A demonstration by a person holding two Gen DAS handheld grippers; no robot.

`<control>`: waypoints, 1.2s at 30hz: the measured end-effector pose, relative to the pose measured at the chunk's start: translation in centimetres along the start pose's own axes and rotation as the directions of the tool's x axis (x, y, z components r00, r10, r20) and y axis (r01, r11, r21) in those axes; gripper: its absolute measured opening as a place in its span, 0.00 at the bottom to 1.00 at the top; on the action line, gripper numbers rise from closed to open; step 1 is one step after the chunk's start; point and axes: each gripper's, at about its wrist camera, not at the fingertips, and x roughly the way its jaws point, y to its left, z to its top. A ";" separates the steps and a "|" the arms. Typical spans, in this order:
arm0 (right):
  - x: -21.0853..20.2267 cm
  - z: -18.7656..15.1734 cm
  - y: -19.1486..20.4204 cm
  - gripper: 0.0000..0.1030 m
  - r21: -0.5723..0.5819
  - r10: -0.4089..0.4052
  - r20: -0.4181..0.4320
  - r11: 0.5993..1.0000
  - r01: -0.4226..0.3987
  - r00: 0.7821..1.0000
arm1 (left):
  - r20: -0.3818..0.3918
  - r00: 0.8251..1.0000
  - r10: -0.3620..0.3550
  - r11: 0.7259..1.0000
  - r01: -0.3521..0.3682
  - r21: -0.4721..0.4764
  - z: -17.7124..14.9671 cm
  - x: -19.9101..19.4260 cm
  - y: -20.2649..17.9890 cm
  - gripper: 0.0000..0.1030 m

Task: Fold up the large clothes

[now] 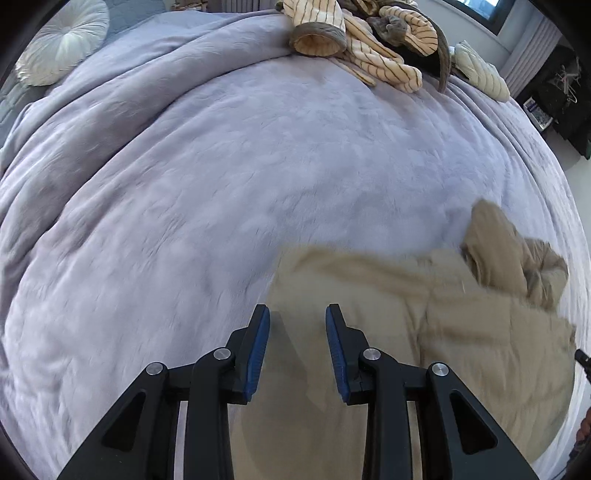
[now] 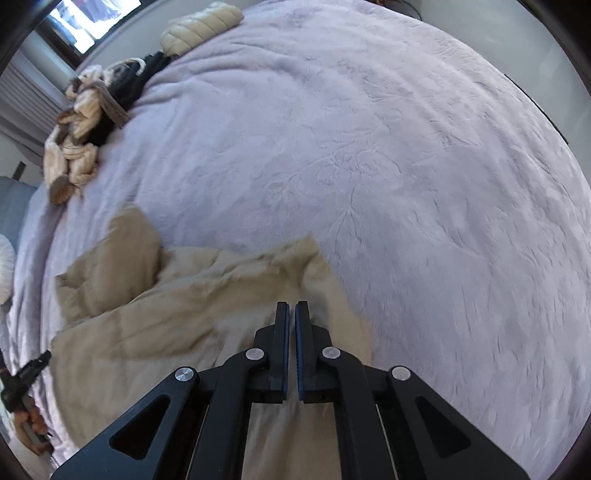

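Motion blurs the beige jacket [image 1: 424, 332], its lower part cut off.

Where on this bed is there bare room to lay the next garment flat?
The broad lavender blanket is bare between the tan jacket near the claws and the striped clothes pile at the far edge. It is crowded there, beside the cream quilted item.

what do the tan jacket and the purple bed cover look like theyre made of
Tan jacket: looks like a padded, quilted synthetic shell, matte; stitched seams split it into puffy panels.
Purple bed cover: seems a plush fleece or velvet-like fabric with a soft sheen; short nap and a pressed leafy pattern show.
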 end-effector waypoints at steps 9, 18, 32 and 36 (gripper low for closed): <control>-5.0 -6.5 0.1 0.34 0.033 0.131 -0.013 0.991 -0.130 0.991 | -0.022 0.999 0.029 1.000 -0.030 -0.003 -7.4 -3.7 0.1 0.33; -7.6 -13.7 0.5 0.47 0.063 0.198 -0.034 0.979 -0.195 0.980 | -0.063 0.998 -0.031 0.999 0.029 -0.035 -15.3 -5.5 -0.3 1.00; -3.8 -20.6 -2.5 0.82 0.258 0.297 -0.108 0.930 -0.262 0.949 | -0.110 0.993 -0.052 0.996 0.045 -0.073 -18.6 -4.4 -0.1 1.00; -2.9 -21.4 -3.4 1.00 0.327 0.365 -0.071 0.888 -0.324 0.928 | -0.116 0.991 -0.068 0.994 0.057 -0.096 -18.9 -3.9 0.1 1.00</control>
